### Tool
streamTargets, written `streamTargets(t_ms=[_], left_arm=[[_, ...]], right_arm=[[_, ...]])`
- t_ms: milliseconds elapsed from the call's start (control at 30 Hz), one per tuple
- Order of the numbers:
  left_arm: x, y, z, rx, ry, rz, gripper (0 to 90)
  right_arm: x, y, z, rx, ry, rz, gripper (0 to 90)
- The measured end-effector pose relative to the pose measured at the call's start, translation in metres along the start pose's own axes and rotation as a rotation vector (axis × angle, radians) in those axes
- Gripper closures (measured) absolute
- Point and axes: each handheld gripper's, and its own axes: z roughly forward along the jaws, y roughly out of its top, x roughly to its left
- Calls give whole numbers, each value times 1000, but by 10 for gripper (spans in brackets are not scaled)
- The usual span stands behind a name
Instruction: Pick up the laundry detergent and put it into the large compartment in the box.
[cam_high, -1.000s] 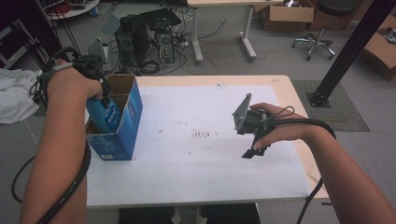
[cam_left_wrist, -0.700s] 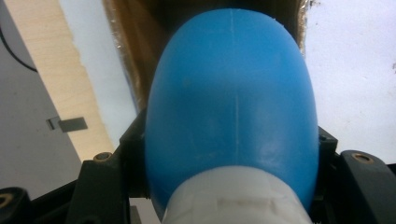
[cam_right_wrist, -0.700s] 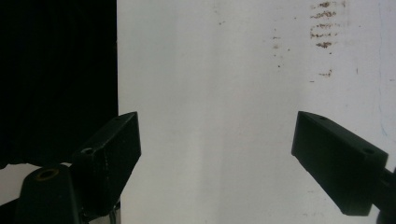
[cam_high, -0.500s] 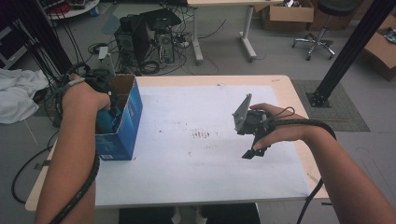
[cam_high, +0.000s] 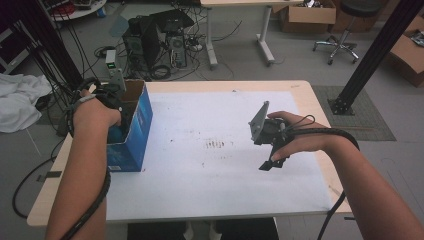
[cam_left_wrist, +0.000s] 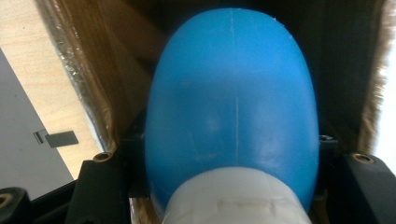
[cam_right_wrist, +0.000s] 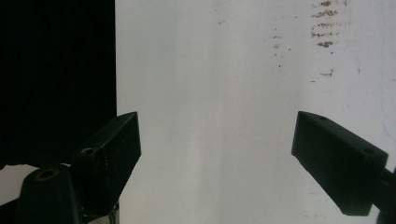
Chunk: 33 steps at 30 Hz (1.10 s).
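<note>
Two grippers were at work over the white-topped table (cam_high: 210, 195). The left gripper (cam_high: 116, 131) was plunged down into the open blue cardboard box (cam_high: 131, 145) at the table's left edge, with the hand (cam_high: 95, 114) above the box's rim. In the left gripper view, its jaws were clamped on either side of a blue bottle (cam_left_wrist: 231, 102) with a white cap (cam_left_wrist: 236, 198), the bottle's rounded body pointing deep into the box between the brown cardboard walls. Over on the other side, the right gripper (cam_high: 267, 164) hovered above the bare table top, well apart from the box, tilted downward. Its jaws were spread wide with nothing between them, faint brown smudges (cam_right_wrist: 324, 28) on the white surface beyond.
</note>
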Motion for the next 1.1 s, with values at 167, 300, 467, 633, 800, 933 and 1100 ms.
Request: streamTargets(t_ms=[167, 300, 467, 633, 800, 933, 1100], left_arm=[[0, 1, 8, -13, 14, -2, 384], [0, 1, 10, -27, 13, -3, 384], [0, 0, 11, -31, 12, -13, 383], [-1, 1, 11, 0, 19, -43, 383], [-1, 0, 10, 10, 22, -46, 382], [0, 0, 10, 1, 17, -51, 382], [0, 0, 11, -11, 15, -50, 381]], right_arm=[[0, -1, 0, -3, -1, 3, 157], [0, -2, 0, -1, 0, 6, 157], [1, -3, -2, -3, -4, 7, 158], [1, -5, -2, -2, -6, 8, 157], [2, -5, -2, 5, -5, 2, 158], [3, -4, -3, 5, -7, 1, 158], [3, -4, -3, 7, -8, 3, 158]])
